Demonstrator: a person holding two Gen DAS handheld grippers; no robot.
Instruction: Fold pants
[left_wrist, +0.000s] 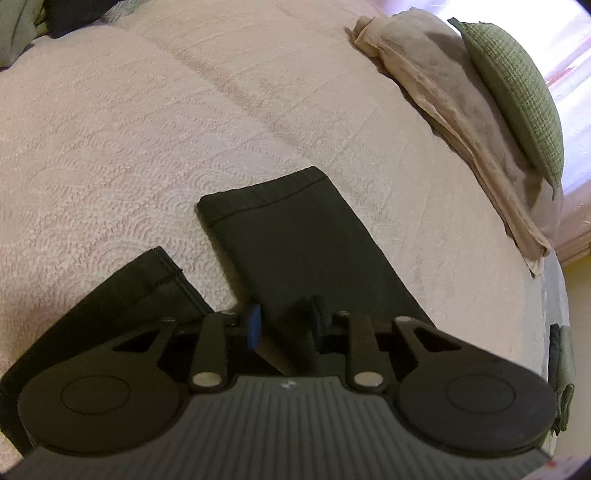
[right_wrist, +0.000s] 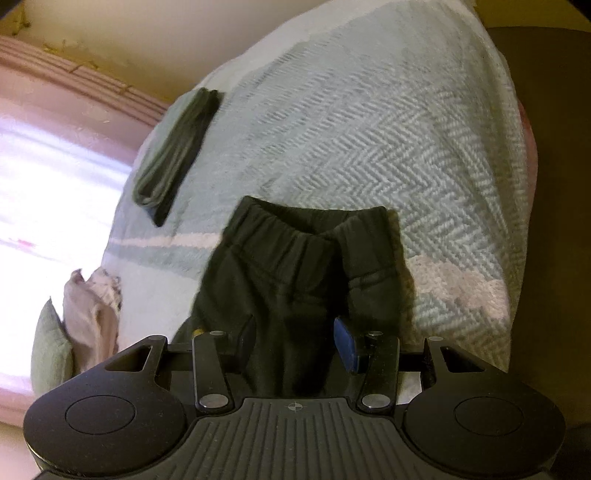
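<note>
Holding black pants on the bed, one end per tongs

Lying across the bed, the black pants stretch between both tongs. Left tongs stand narrowly parted with a pant leg between the pads; whether they press it I cannot tell. Right tongs stand about half open around bunched fabric below the waistband, which fills the gap. Folded grey-green clothing lies apart, upper left.

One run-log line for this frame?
left claw: around pant leg | right claw: around waistband end | pants flat, unfolded
</note>
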